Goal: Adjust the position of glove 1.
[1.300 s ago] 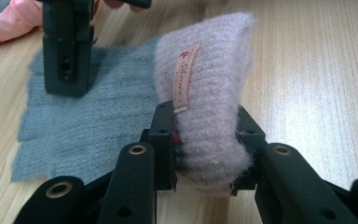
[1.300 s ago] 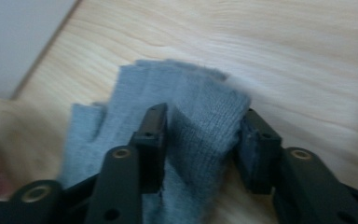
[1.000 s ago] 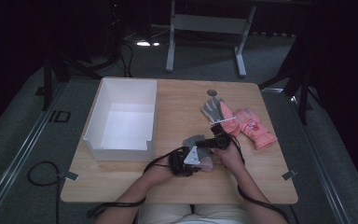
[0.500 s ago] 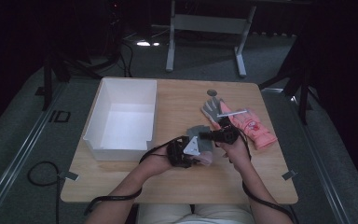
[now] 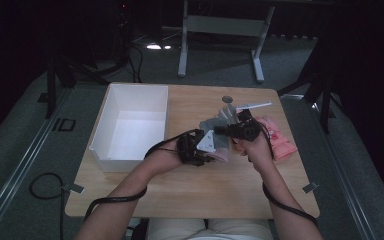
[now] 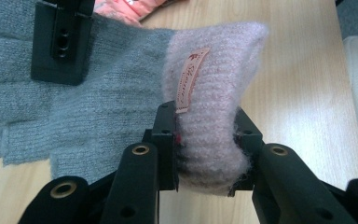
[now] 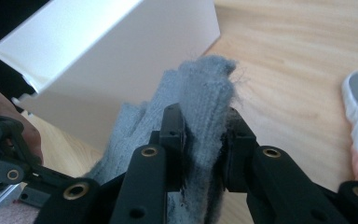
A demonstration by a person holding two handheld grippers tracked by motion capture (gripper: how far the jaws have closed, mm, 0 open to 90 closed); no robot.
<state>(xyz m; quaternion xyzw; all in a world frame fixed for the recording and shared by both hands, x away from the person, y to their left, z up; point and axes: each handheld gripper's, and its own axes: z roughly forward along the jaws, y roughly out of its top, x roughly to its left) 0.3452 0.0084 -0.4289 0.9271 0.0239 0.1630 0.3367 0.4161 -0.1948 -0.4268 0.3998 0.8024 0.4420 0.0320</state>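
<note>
A grey knit glove (image 5: pixel 213 128) with a pale pink cuff (image 6: pixel 214 70) hangs stretched between my two grippers above the table. My left gripper (image 5: pixel 214 155) is shut on the cuff, its pads (image 6: pixel 168 135) squeezing the pink knit on both sides near a small sewn label. My right gripper (image 5: pixel 220 131) is shut on the glove's grey finger end (image 7: pixel 205 93). In the left gripper view the glove's grey body (image 6: pixel 98 93) spreads to the left, where a jaw of the right gripper (image 6: pixel 58 42) clamps it. The left gripper (image 7: pixel 9 158) appears low at the left of the right gripper view.
A white open bin (image 5: pixel 130 125) stands on the left half of the wooden table (image 5: pixel 195 185). Pink gloves (image 5: pixel 280 142) lie at the right, with another grey glove (image 5: pixel 227 112) and a white strip (image 5: pixel 252 106) just behind the grippers. A small dark disc (image 5: pixel 226 99) sits near the far edge.
Both hands have lifted, carrying the grey glove up off the table between them. The grip of both grippers looks unchanged.
</note>
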